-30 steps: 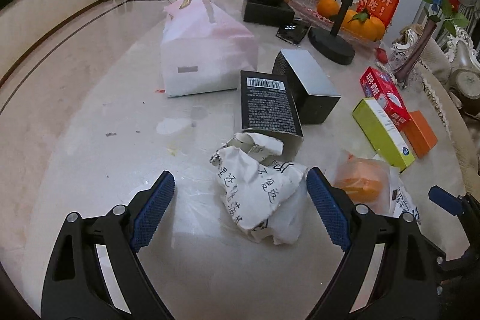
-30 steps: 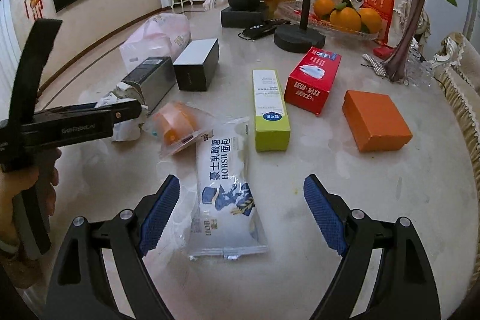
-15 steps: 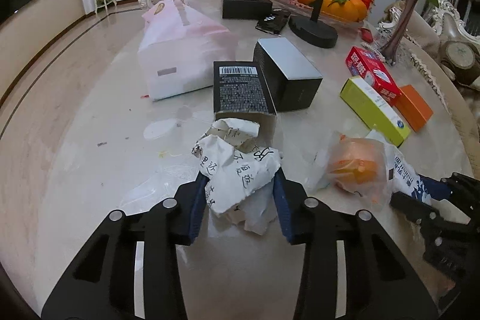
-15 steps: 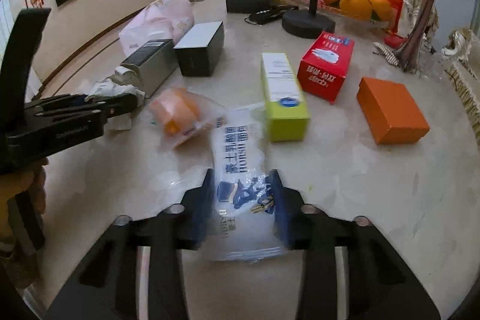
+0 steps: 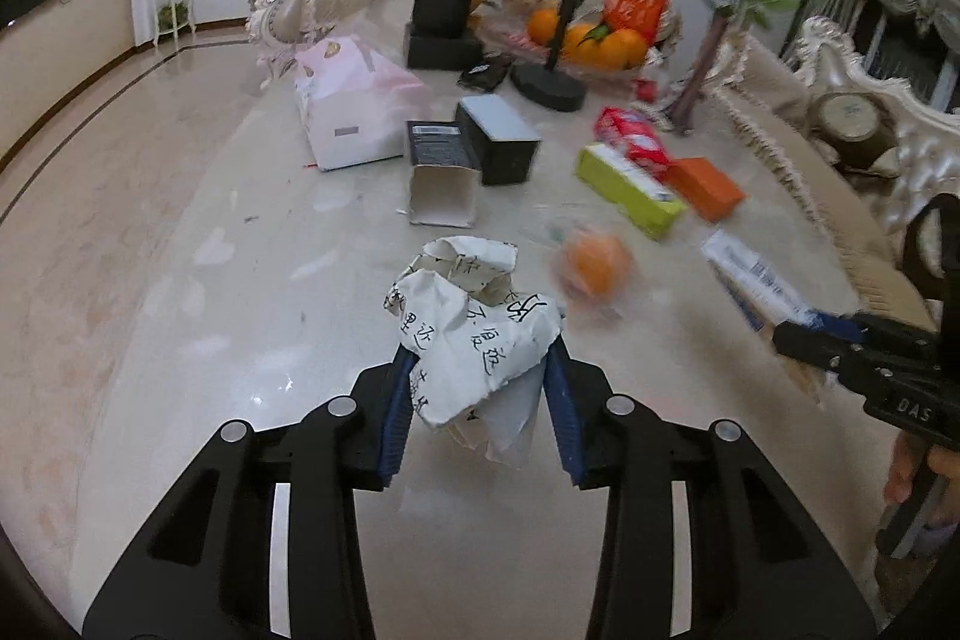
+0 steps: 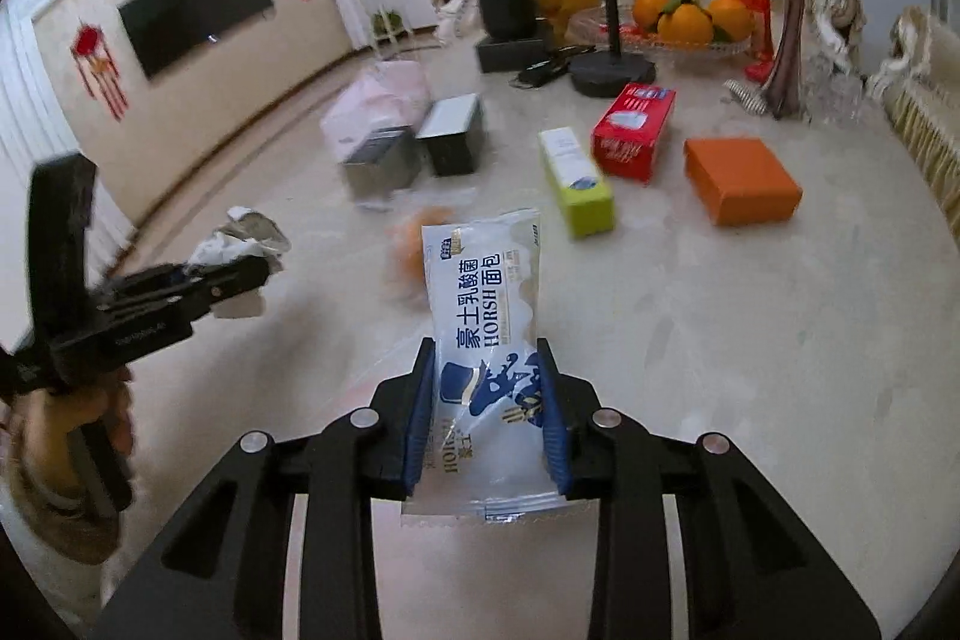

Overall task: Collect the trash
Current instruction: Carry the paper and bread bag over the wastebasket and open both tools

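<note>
My left gripper [image 5: 480,394] is shut on a crumpled white paper with black handwriting [image 5: 474,328] and holds it above the marble table [image 5: 180,340]. My right gripper [image 6: 483,400] is shut on a blue-and-white bread wrapper [image 6: 486,304], lifted off the table. The wrapper also shows at the right of the left wrist view [image 5: 756,280], and the crumpled paper at the left of the right wrist view [image 6: 240,244]. An orange thing in clear plastic [image 5: 594,268] lies on the table between the two grippers.
An open black box [image 5: 441,172], a second black box [image 5: 498,142] and a pink-white bag [image 5: 354,112] lie behind. A green box [image 6: 576,181], red box [image 6: 633,130] and orange box [image 6: 741,181] lie right. A stand base [image 6: 612,70], fruit tray [image 6: 690,22] and vase [image 6: 789,40] stand at the back.
Both grippers closed: the left on the crumpled paper, the right on the bread wrapper. Both have since lifted their loads off the table and pulled back.
</note>
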The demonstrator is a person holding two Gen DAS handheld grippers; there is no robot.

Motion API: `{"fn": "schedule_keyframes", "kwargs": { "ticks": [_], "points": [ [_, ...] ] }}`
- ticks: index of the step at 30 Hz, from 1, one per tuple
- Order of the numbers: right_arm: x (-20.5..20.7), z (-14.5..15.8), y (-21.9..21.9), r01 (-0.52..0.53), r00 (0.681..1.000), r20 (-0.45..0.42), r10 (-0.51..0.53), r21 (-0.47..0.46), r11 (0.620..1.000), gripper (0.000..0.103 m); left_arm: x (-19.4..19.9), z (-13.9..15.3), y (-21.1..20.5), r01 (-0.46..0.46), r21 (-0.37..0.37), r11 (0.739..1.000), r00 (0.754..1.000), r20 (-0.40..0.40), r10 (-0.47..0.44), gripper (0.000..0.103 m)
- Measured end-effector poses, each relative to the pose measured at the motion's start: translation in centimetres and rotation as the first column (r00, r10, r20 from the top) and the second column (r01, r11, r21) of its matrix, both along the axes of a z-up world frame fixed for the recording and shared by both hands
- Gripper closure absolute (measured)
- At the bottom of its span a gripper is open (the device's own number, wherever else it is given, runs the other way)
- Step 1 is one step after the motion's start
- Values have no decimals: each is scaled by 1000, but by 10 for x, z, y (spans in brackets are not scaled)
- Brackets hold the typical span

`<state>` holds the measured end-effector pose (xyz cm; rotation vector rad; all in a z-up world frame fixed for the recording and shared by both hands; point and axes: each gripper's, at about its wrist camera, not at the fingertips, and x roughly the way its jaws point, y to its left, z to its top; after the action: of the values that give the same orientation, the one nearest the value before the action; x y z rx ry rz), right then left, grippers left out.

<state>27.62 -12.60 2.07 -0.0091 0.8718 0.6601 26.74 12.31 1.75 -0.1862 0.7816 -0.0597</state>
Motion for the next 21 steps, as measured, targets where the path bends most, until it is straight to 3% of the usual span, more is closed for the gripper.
{"fn": "schedule_keyframes", "kwargs": {
  "ticks": [6,10,14,18,21],
  "points": [
    [-101,11,-22,-111,994,15,110,60,992,73,-98,15,-29,83,15,996,996,40,-84,63],
    [-177,9,-36,-168,985,-4,170,105,980,73,-174,5,-49,139,5,990,990,16,-139,63],
    [-224,-23,-39,-187,976,-99,193,68,980,73,-238,-34,-71,179,-20,984,979,-94,-180,63],
    [-229,-83,-27,-186,949,-260,181,5,983,73,-254,-92,-84,176,-48,983,951,-250,-182,63],
    [-225,-129,-7,-232,914,-357,192,-71,970,73,-251,-143,-93,173,-74,982,908,-374,-188,63]
  ]
}}
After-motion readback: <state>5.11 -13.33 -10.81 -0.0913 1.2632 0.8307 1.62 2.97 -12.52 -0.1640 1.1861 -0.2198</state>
